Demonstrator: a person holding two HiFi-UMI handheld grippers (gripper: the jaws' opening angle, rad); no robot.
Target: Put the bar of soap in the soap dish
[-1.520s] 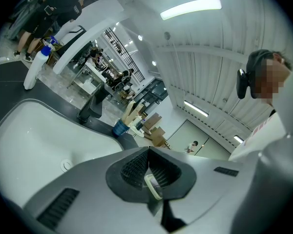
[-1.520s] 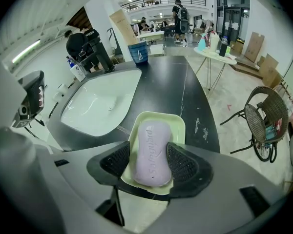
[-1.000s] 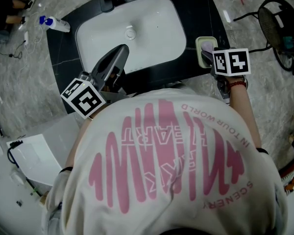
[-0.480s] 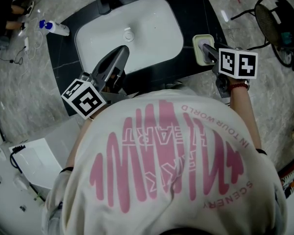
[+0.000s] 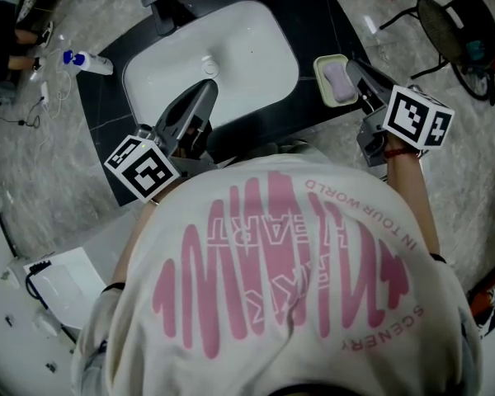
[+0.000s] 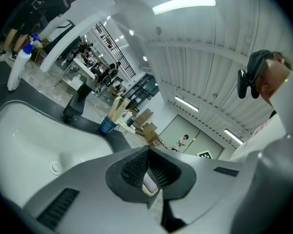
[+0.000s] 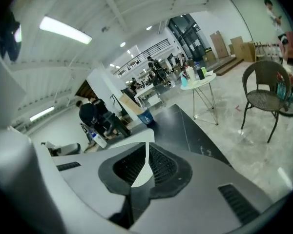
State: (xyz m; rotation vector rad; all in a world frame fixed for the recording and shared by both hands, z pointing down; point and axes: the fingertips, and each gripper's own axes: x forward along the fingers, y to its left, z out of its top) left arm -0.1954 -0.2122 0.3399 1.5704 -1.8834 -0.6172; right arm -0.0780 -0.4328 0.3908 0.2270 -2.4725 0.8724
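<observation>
— Jaws on the right gripper [image 5: 355,68]?
— Closing, with nothing between them. The left gripper [image 5: 205,91] is shut and empty over the sink [image 5: 256,48].
— And the bar of soap [image 5: 339,81]?
— In the soap dish [image 5: 318,71], just ahead of and below the right tips, its long axis roughly along them. The left jaws are well apart from it.
— What differs from a second ago?
— Then the right jaws stood wide, down at the dish; now they're lifted clear.
</observation>
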